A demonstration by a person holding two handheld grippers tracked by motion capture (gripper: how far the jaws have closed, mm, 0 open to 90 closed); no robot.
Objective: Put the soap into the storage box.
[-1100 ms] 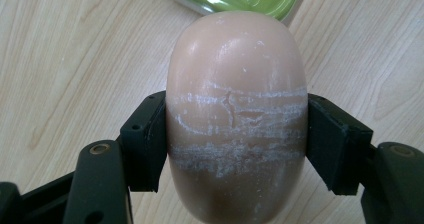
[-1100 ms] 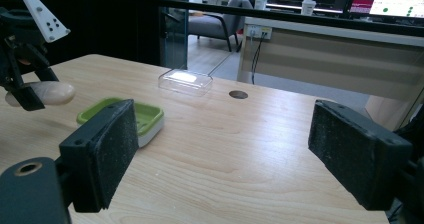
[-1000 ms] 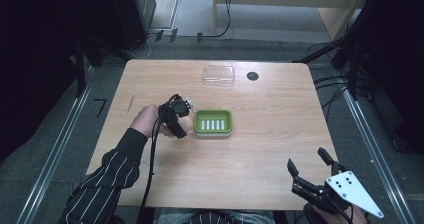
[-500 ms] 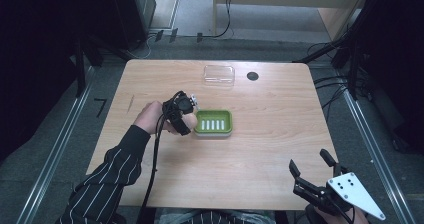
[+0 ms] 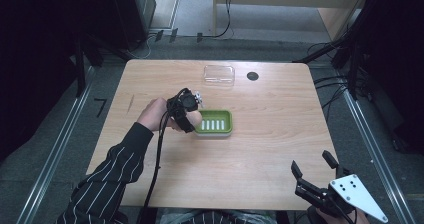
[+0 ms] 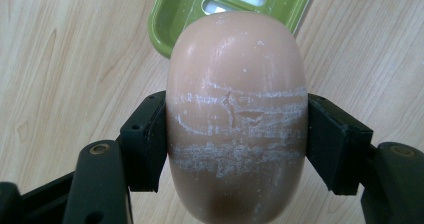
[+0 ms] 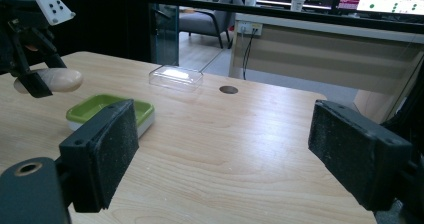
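From above, the left gripper [image 5: 189, 115] holds a soap bar [image 5: 194, 119] at the left edge of the green soap dish [image 5: 216, 122]; the right gripper [image 5: 312, 174] waits wide open at the table's [image 5: 260, 149] near right corner. The left gripper view shows both pads clamped on the soap's sides above the dish rim. The right gripper view shows its jaws spread wide, with a clear lid [image 7: 176, 77] farther off.

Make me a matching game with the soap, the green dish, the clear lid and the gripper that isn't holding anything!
Things:
1. soap
2. green dish
3. clear lid
4. right gripper

Places or states:
A. near the table's far edge, beside a round hole
B. open, at the table's near edge
C. clamped between the left gripper's jaws
D. mid-table, with white slots in its bottom

Pairs: 1-C, 2-D, 3-A, 4-B
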